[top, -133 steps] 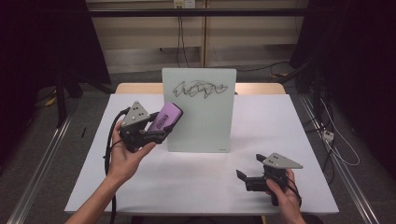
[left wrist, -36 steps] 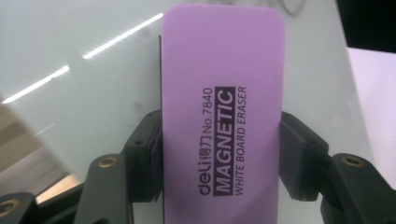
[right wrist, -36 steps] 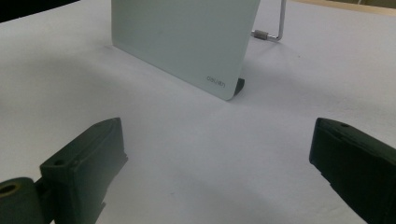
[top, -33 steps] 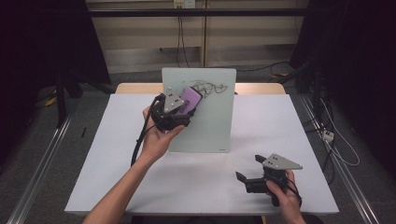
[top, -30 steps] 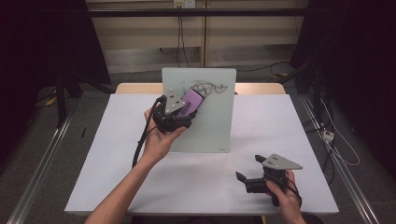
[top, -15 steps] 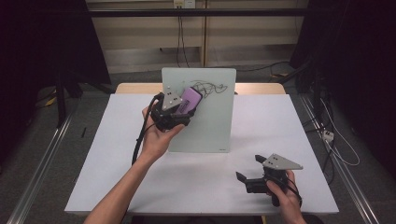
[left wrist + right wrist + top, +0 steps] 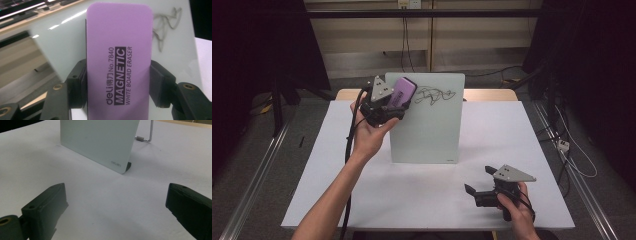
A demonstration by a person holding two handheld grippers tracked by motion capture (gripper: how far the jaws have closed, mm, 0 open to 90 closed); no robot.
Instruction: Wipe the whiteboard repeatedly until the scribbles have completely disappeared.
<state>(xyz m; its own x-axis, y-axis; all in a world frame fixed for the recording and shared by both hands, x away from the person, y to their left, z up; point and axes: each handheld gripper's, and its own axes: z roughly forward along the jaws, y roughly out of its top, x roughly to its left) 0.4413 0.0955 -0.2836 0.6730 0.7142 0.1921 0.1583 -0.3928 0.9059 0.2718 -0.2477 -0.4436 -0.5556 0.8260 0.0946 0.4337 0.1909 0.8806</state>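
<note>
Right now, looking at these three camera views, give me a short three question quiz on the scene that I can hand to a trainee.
1. True or false: the left gripper is shut on the purple eraser.
2. Where on the whiteboard is the black scribble? A. along the bottom edge B. near the top edge C. on the back
3. Fill in: the right gripper rests on the white table with its jaws ____.

Key
1. True: both jaws press the eraser's long sides.
2. B: it sits just right of the eraser.
3. Open: the jaws stand wide apart with nothing between them.
</note>
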